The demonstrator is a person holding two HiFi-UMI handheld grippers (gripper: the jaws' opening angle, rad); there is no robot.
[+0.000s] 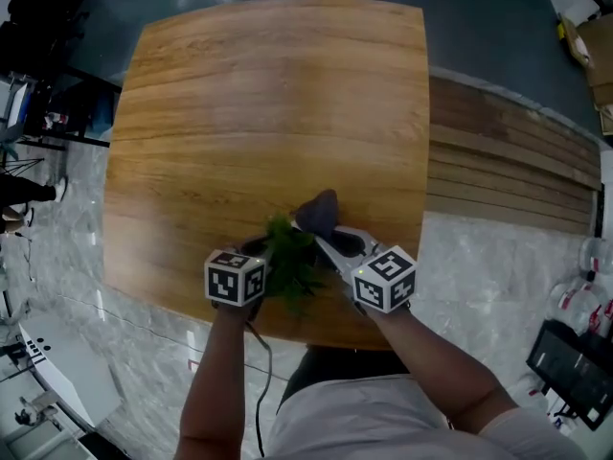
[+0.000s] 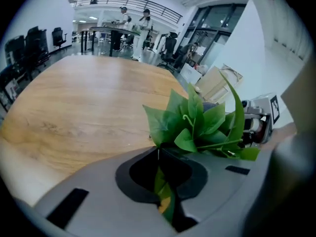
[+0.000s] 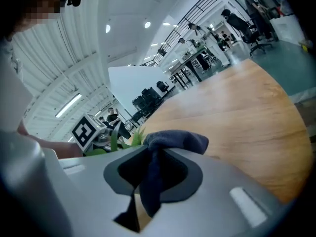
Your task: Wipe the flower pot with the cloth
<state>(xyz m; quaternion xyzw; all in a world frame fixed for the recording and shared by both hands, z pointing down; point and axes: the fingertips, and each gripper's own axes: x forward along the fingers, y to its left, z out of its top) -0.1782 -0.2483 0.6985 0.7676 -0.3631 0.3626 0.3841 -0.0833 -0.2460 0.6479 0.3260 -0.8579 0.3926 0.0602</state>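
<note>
A small green plant (image 1: 288, 260) stands near the front edge of the wooden table (image 1: 268, 94), between my two grippers; its pot is hidden under the leaves. My left gripper (image 1: 268, 254) is shut on the plant (image 2: 196, 121), with leaves pinched between the jaws (image 2: 165, 184). From the right, my right gripper (image 1: 324, 238) is shut on a dark grey cloth (image 1: 319, 213), which bunches above the jaws (image 3: 148, 181) and touches the foliage. In the right gripper view the cloth (image 3: 174, 141) hangs through the jaws, with leaves (image 3: 126, 140) and the left gripper's marker cube (image 3: 87, 130) behind it.
A slatted wooden bench (image 1: 508, 171) runs along the table's right side. Marble floor (image 1: 498, 276) surrounds the table. Dark chairs and equipment (image 1: 43, 27) stand at the far left. People stand far off beyond the table (image 2: 133, 21).
</note>
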